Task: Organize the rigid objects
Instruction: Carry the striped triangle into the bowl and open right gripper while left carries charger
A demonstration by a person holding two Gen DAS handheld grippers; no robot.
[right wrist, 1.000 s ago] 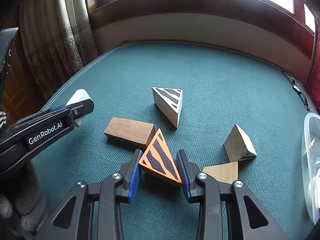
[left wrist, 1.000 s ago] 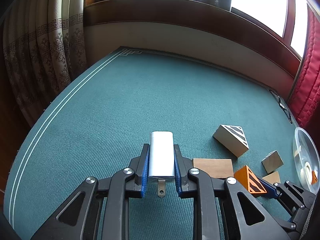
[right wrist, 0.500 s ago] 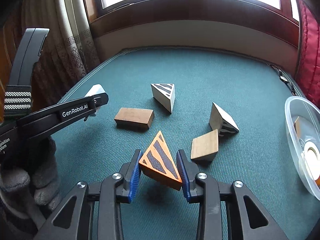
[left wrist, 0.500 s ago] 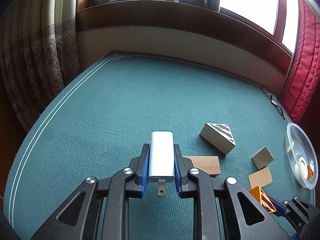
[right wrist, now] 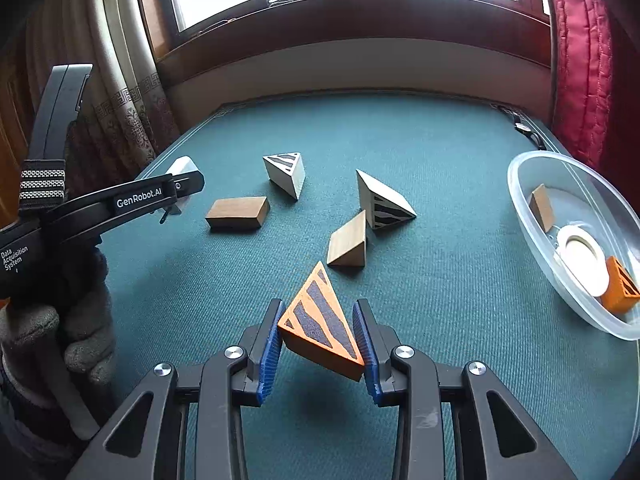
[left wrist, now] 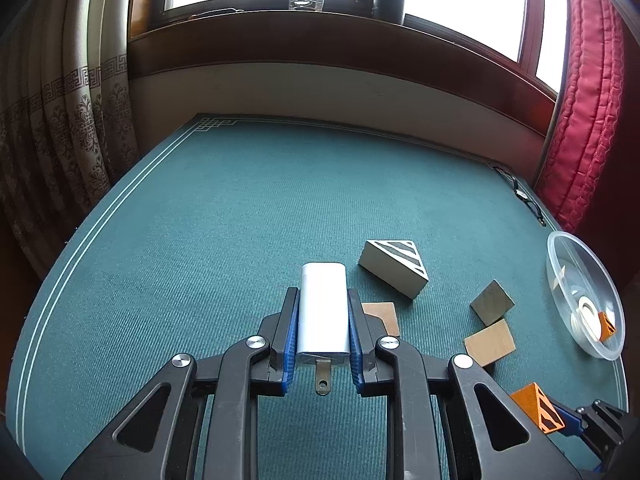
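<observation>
My left gripper (left wrist: 323, 312) is shut on a white plug-in charger (left wrist: 323, 308), its metal prong pointing back toward the camera, held above the green table. My right gripper (right wrist: 318, 320) is shut on an orange wedge with black stripes (right wrist: 320, 324), lifted off the cloth; that wedge also shows at the lower right of the left wrist view (left wrist: 538, 402). On the table lie a white striped wedge (right wrist: 286, 172), a second white striped wedge (right wrist: 382, 202), a brown block (right wrist: 238, 213) and a tan wedge (right wrist: 348, 240). A clear plastic bowl (right wrist: 520, 184) sits at the right.
The bowl holds an orange block (right wrist: 620, 290), a brown block (right wrist: 542, 212) and a white tape roll (right wrist: 580, 254). A gloved hand (right wrist: 52, 336) grips the left tool. Glasses (left wrist: 520, 196) lie at the table's far right corner. Curtains hang left and right, a window ledge behind.
The right gripper has carried the orange wedge up and to the right, away from the other blocks and nearer the bowl. The left gripper has shifted slightly with the charger.
</observation>
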